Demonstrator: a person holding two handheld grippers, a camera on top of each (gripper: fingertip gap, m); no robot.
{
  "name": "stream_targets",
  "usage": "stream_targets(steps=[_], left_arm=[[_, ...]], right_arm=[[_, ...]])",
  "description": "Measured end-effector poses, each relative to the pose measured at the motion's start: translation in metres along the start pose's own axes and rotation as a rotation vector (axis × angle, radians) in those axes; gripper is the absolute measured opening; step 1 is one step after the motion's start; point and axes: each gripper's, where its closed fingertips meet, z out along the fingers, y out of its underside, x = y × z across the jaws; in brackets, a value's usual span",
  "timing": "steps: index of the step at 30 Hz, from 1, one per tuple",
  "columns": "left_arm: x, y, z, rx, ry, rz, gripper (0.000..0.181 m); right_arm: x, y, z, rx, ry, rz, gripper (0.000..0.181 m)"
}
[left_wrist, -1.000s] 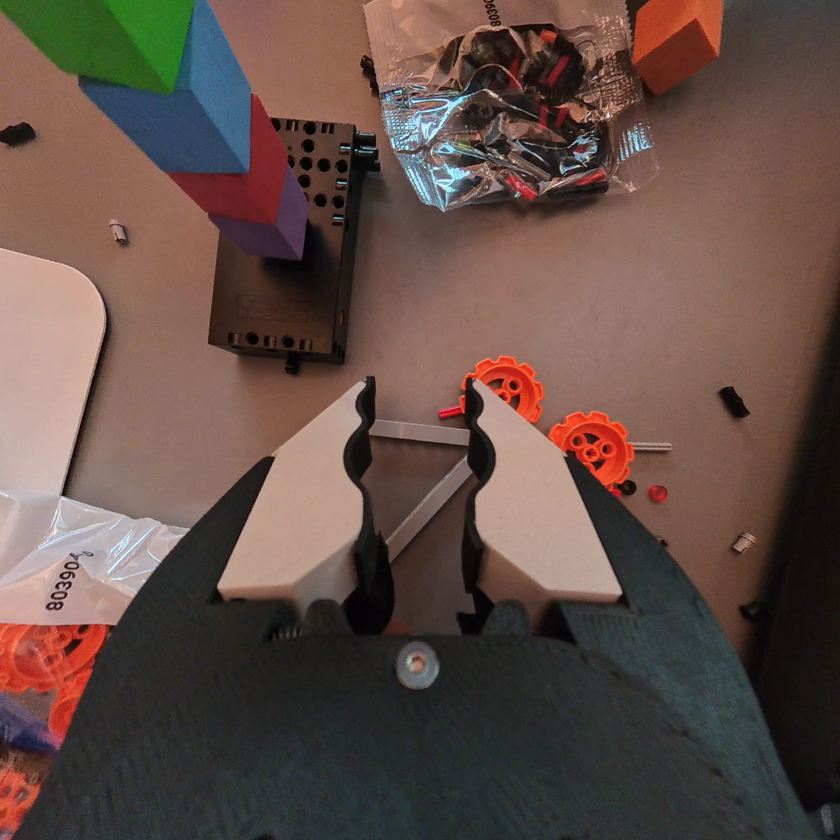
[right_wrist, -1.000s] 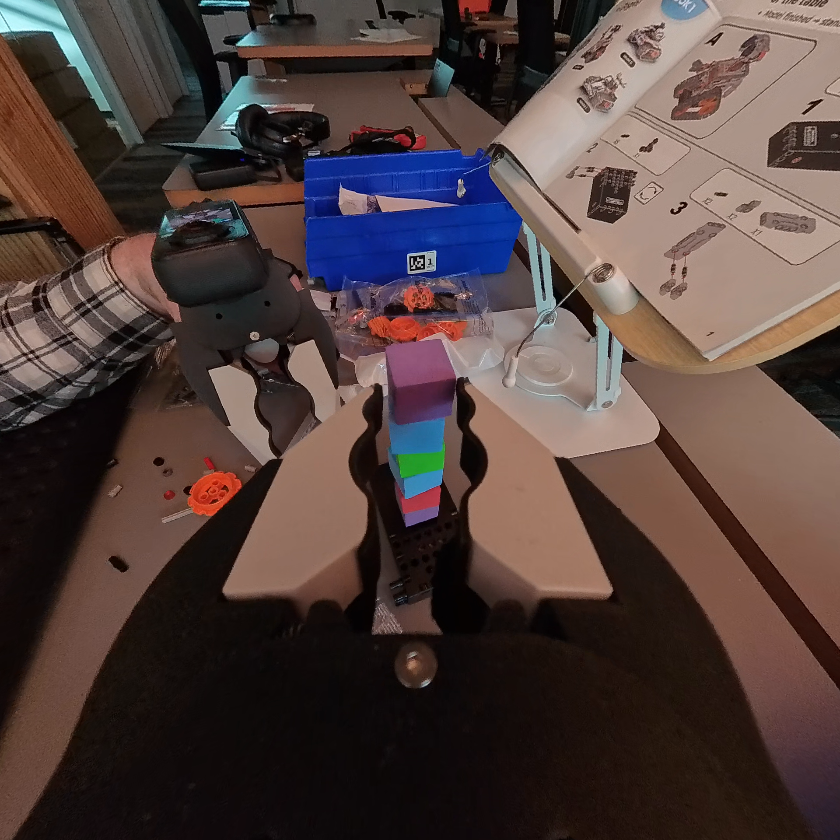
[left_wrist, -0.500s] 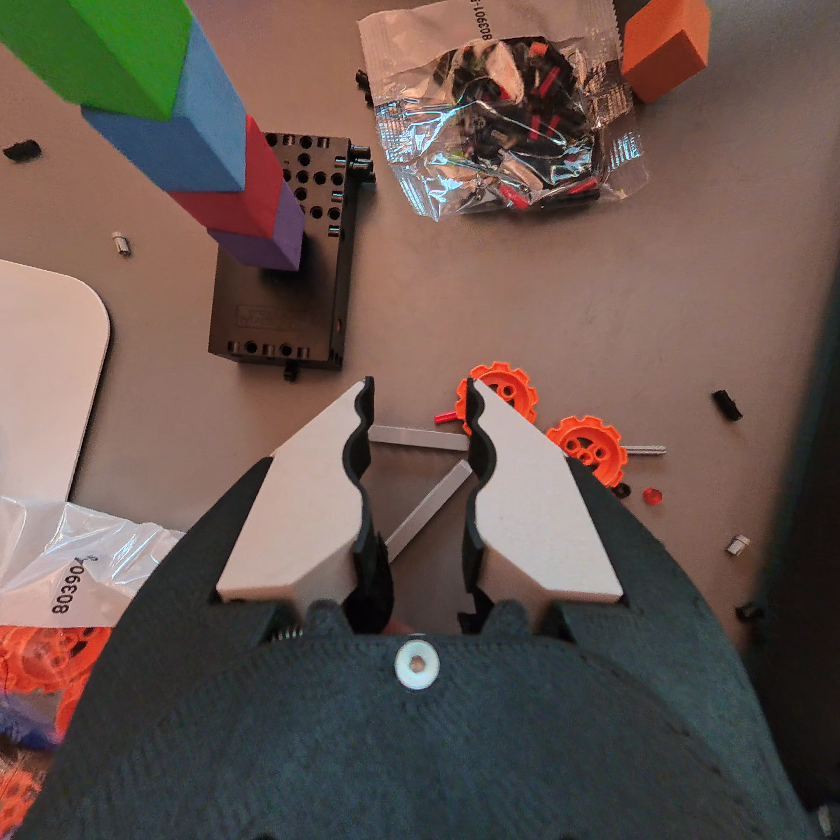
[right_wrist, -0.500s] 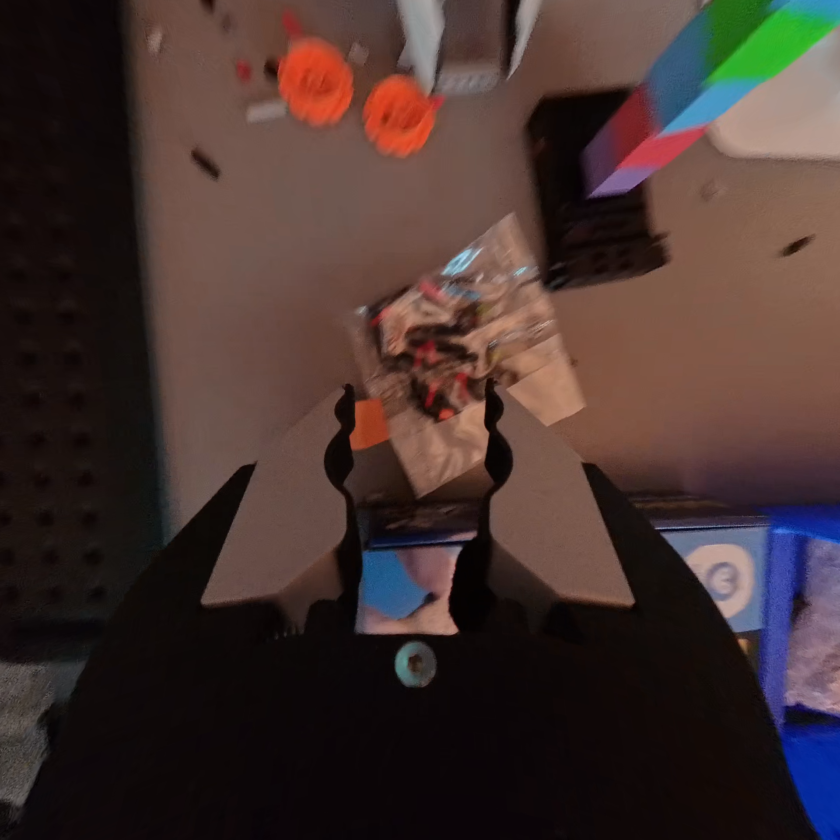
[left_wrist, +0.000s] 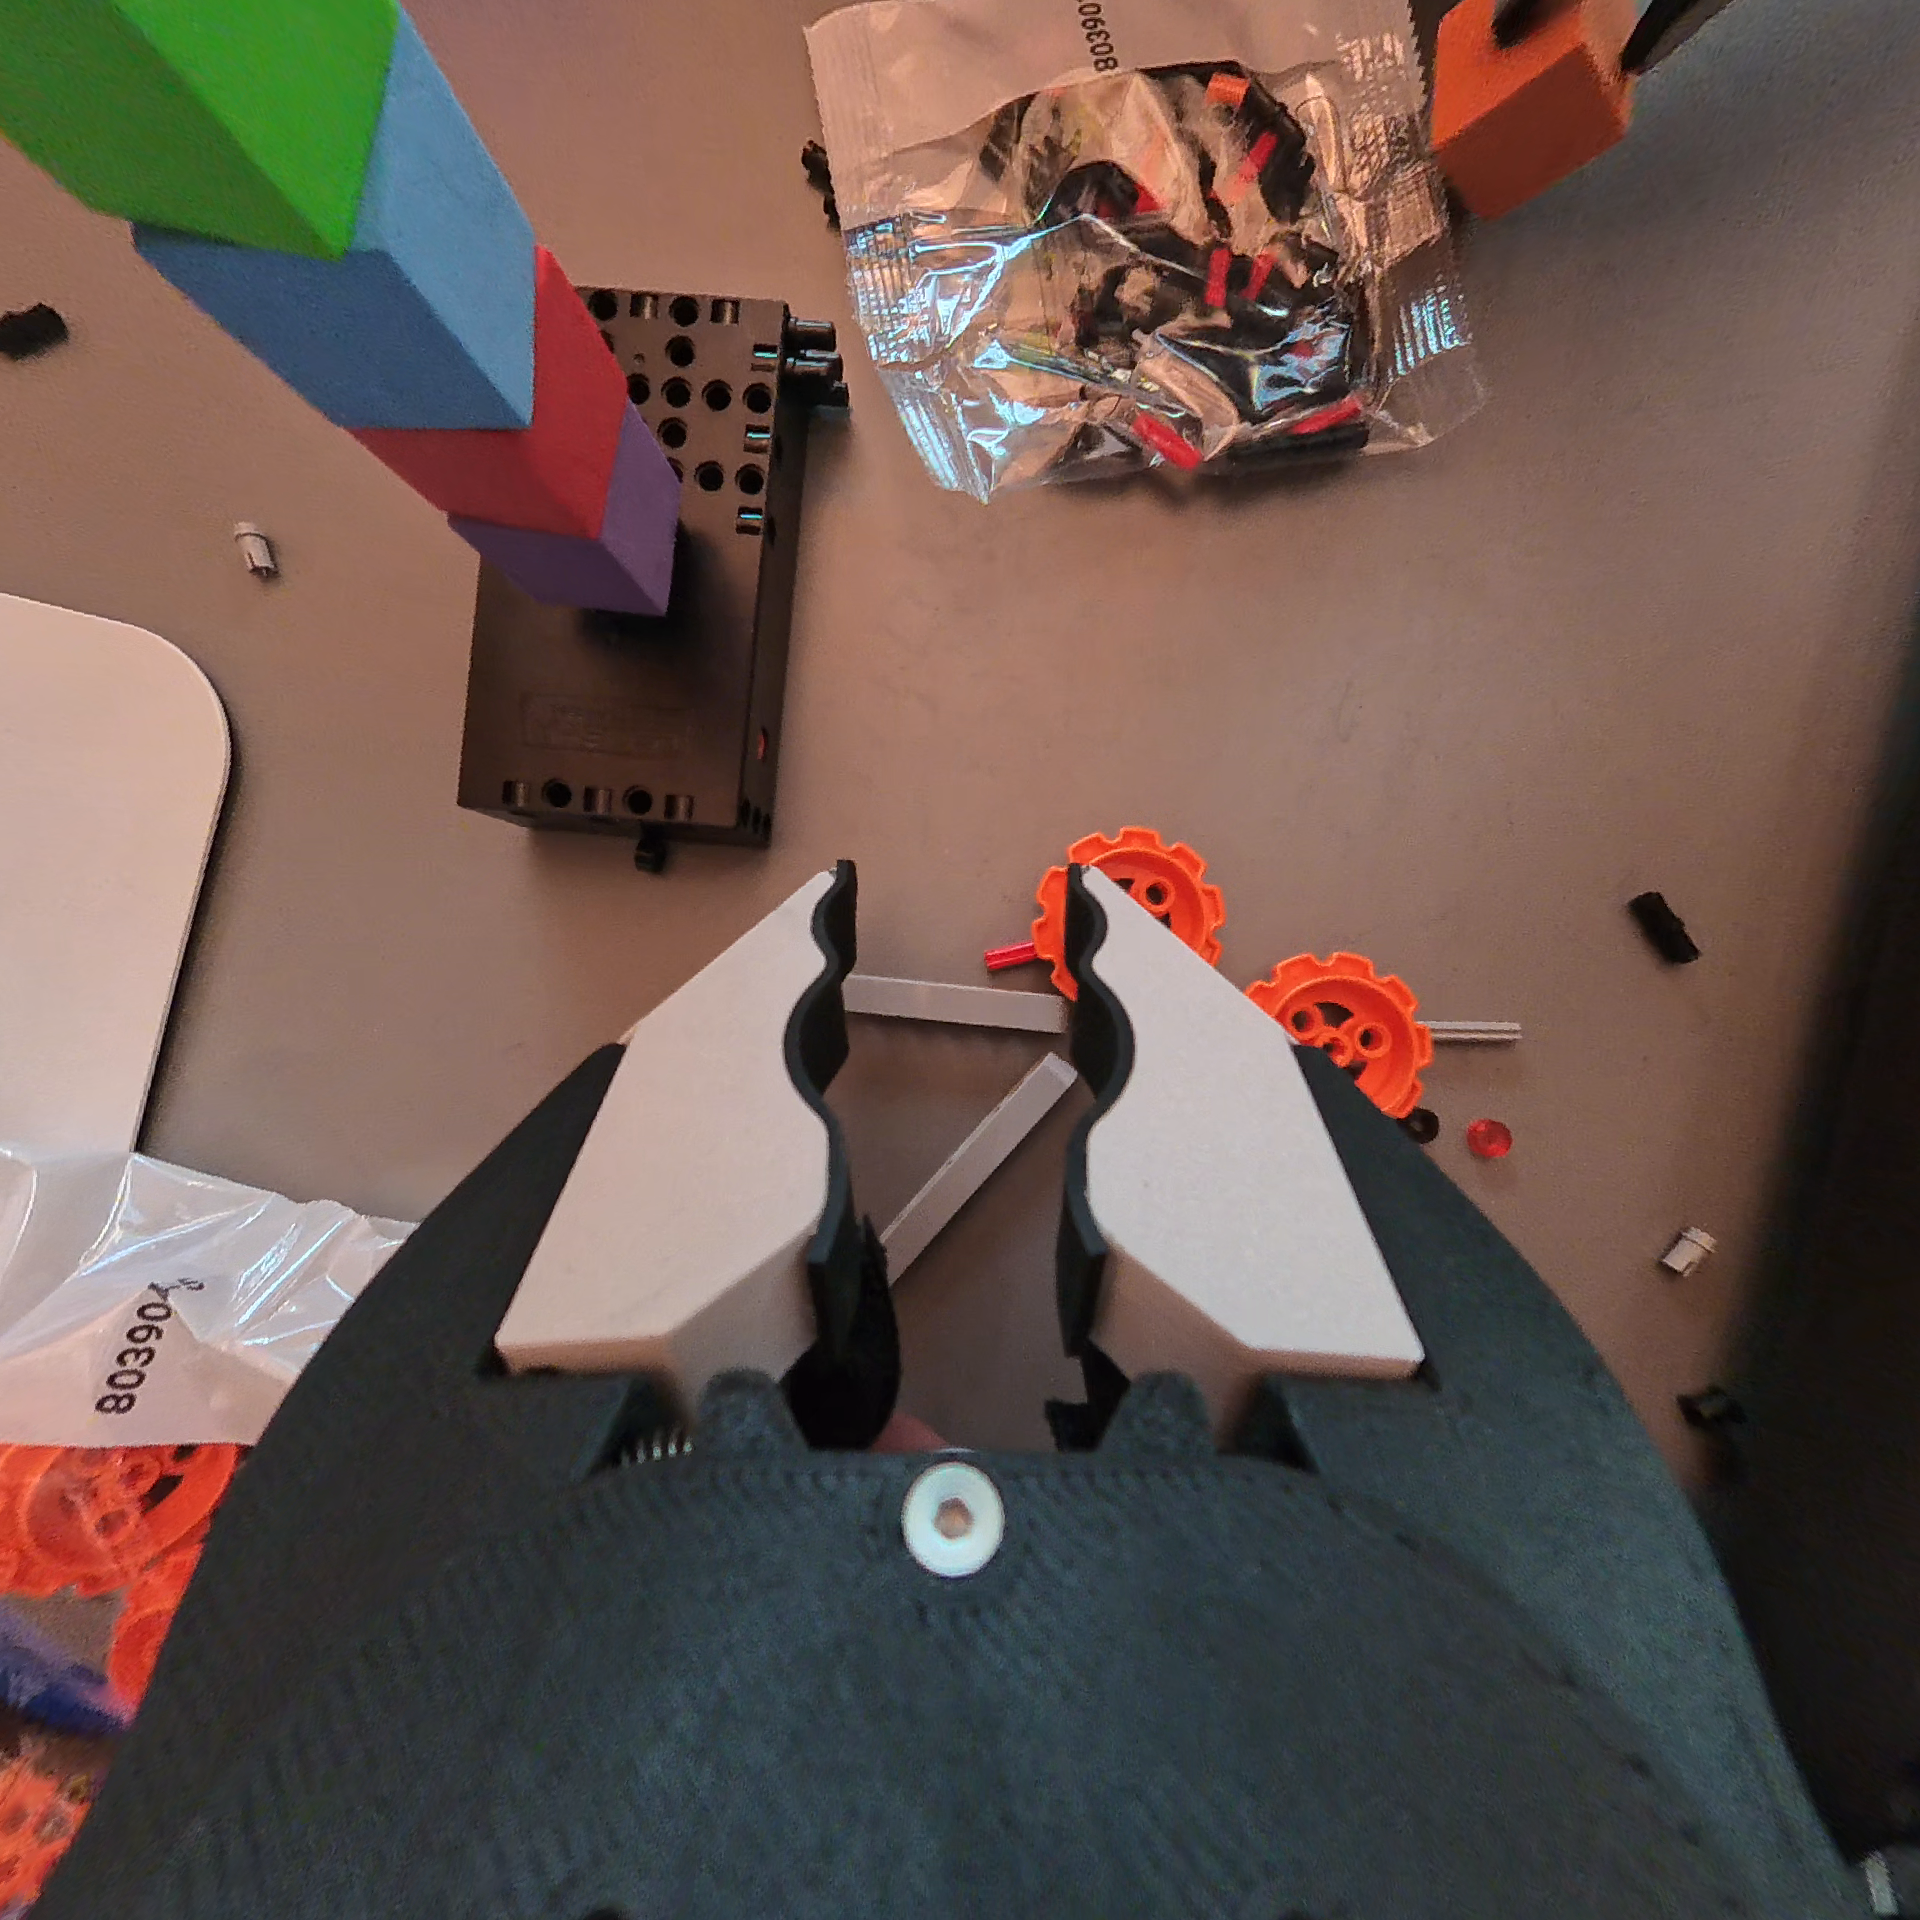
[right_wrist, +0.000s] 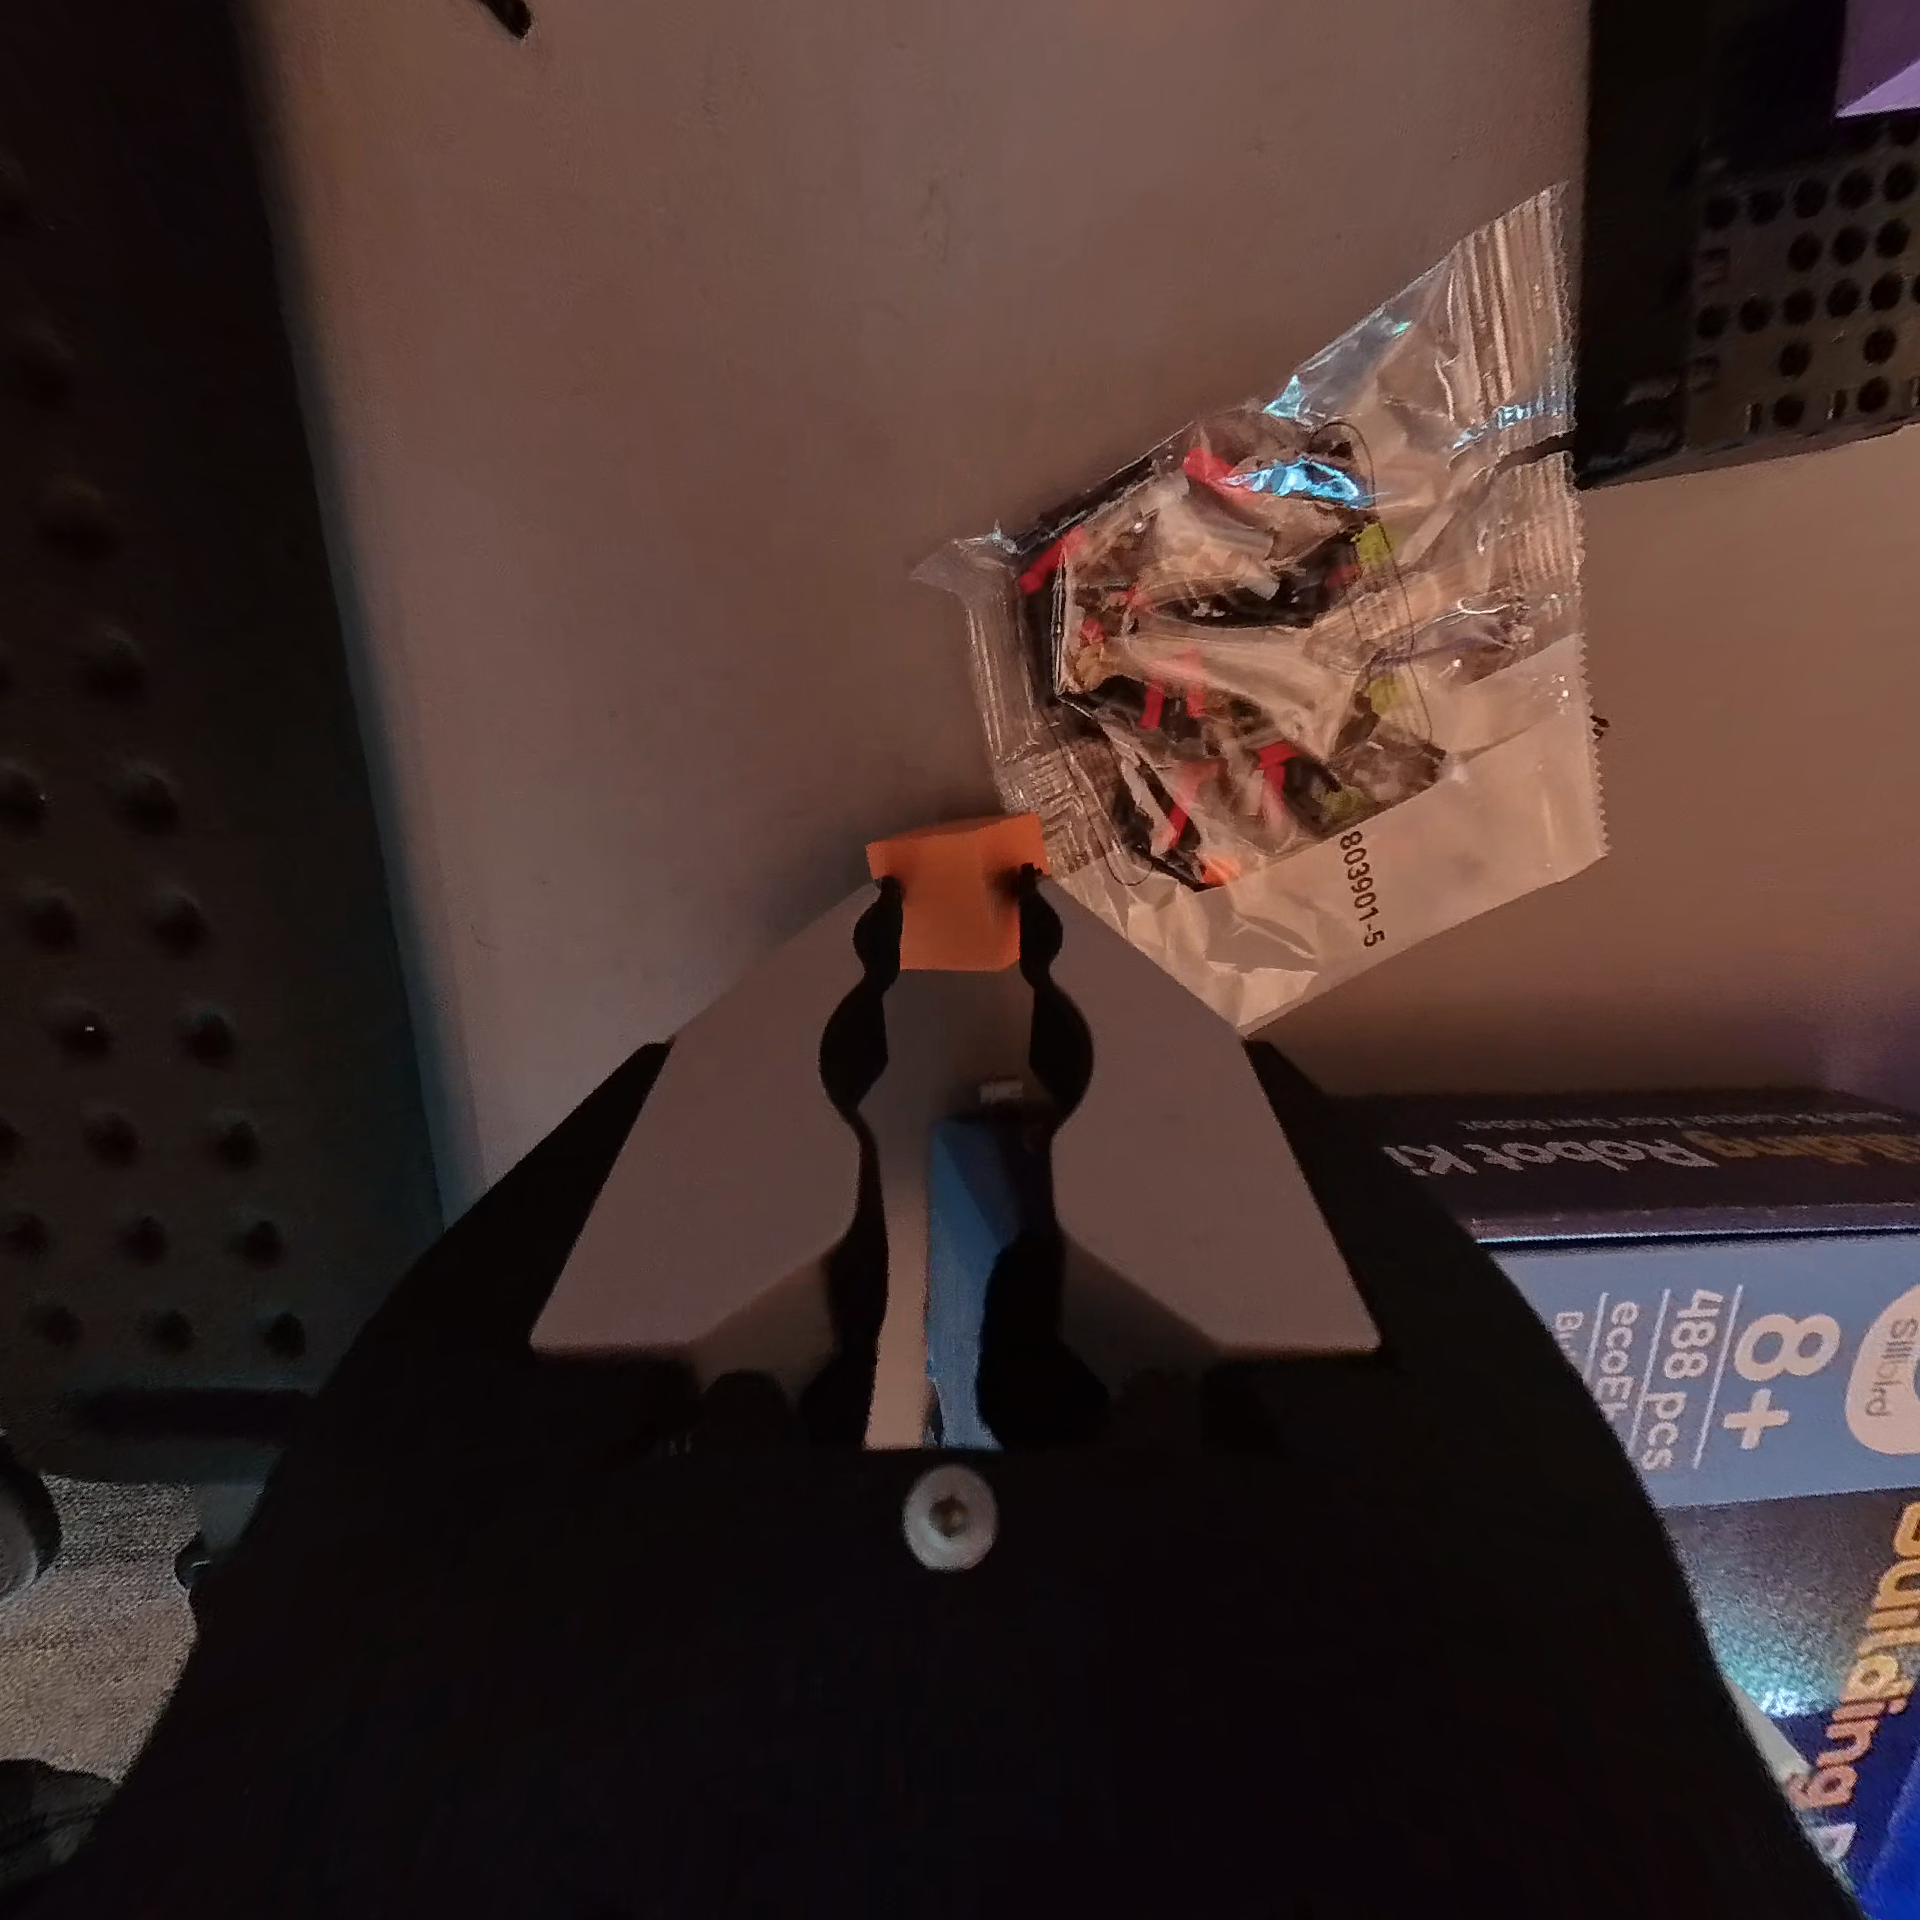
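Note:
My right gripper (right_wrist: 958, 883) points down at the table and is shut on a small orange foam cube (right_wrist: 951, 914), its black tips pressed into two opposite sides. The cube also shows at the top right of the left wrist view (left_wrist: 1517, 125). My left gripper (left_wrist: 961, 883) is open and empty, hovering over two grey bars (left_wrist: 945, 1003) that lie between its fingers, next to two orange gears (left_wrist: 1340, 1029). A tower of stacked foam cubes (left_wrist: 416, 260) in green, blue, red and purple stands on a black perforated block (left_wrist: 644, 686).
A clear bag of black and red parts (left_wrist: 1143, 291) lies beside the orange cube (right_wrist: 1247, 675). A white stand base (left_wrist: 94, 831) and a bag of orange parts (left_wrist: 156, 1299) are at the left. A blue kit box (right_wrist: 1610, 1299) and a blue cube (right_wrist: 971, 1195) lie under my right gripper. Small loose parts are scattered around. The right gripper is farther from the black perforated block (left_wrist: 644, 686), some 20 cm, than the left, some 5 cm.
My right gripper left the cube tower, swung over to point down at the table, and closed on the orange cube. My left gripper has barely moved and stays open.

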Motion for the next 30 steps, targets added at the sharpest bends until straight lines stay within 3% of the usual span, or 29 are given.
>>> stream_targets(steps=[8,14,18,23,30], left_arm=[[-0.002,0.0,-0.003,0.009,-0.007,-0.003,0.038],[-0.002,0.0,-0.003,0.009,-0.008,-0.004,0.038],[-0.003,0.001,-0.005,0.015,-0.009,-0.01,0.038],[-0.003,0.001,-0.006,0.019,-0.011,-0.008,0.038],[-0.004,0.001,-0.007,0.022,-0.008,-0.009,0.038]], right_arm=[[0.025,-0.04,-0.044,0.221,0.053,0.036,0.019],[0.079,-0.103,-0.108,0.523,0.189,0.088,0.019],[0.109,-0.149,-0.144,0.78,0.176,0.147,0.019],[0.139,-0.177,-0.149,0.974,0.107,0.227,0.018],[0.153,-0.183,-0.136,1.124,-0.007,0.291,0.018]])
